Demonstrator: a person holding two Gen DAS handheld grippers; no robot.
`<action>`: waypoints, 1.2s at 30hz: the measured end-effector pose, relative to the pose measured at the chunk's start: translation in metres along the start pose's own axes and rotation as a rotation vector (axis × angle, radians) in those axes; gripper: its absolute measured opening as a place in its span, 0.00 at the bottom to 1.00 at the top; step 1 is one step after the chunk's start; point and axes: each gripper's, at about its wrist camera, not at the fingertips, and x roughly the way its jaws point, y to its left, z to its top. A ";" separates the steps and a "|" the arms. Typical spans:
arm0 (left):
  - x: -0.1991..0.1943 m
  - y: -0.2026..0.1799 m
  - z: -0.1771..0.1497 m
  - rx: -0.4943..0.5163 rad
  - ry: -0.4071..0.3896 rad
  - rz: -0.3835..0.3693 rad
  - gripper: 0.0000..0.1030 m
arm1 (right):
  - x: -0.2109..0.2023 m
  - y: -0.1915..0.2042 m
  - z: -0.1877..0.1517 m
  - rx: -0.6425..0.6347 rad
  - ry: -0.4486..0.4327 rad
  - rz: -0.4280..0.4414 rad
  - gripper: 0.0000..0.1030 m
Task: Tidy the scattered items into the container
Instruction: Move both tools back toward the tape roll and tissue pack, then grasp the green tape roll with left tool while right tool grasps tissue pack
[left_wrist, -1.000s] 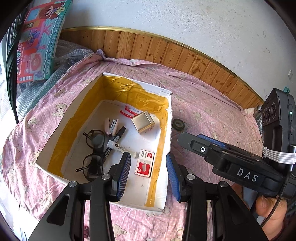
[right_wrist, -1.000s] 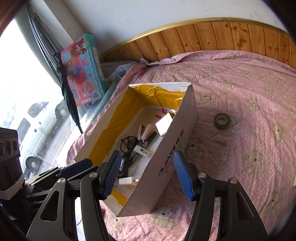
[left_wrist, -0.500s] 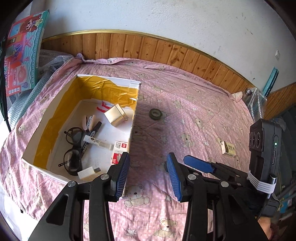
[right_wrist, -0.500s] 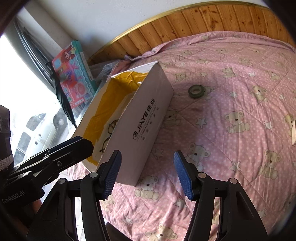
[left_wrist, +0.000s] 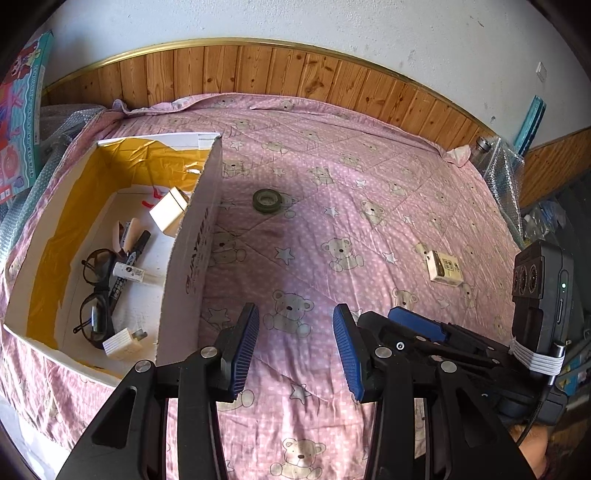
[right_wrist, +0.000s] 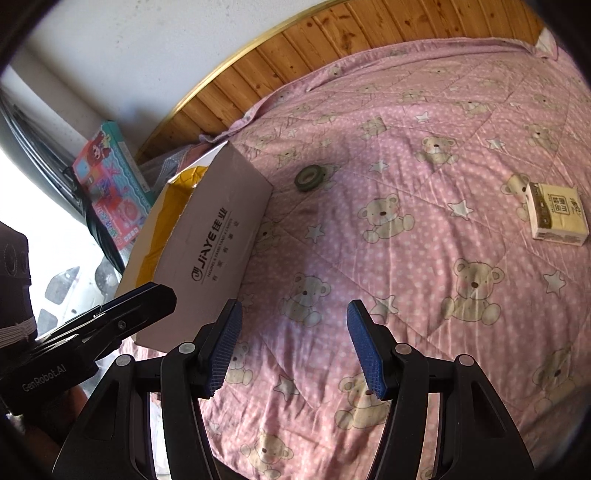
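Both claws, left (left_wrist: 295, 347) and right (right_wrist: 293, 347), hang wide open and empty over my pink bear-print bed (left_wrist: 369, 177). Box (right_wrist: 210, 251), white outside, yellow-lined, marked "JiAYE", sits left, holding glasses (left_wrist: 94, 291), a marker and small cartons. Tape roll (left_wrist: 267, 200) lies beside it; tissue pack (right_wrist: 557, 215) lies well apart, right.
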 end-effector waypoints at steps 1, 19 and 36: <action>0.004 -0.003 0.000 0.004 0.005 0.000 0.42 | -0.001 -0.006 0.001 0.011 -0.002 -0.005 0.60; 0.081 -0.014 0.039 0.005 0.067 0.026 0.54 | -0.009 -0.085 0.016 0.150 -0.036 -0.097 0.60; 0.181 0.004 0.113 -0.029 0.099 0.101 0.63 | -0.039 -0.155 0.043 0.225 -0.154 -0.354 0.60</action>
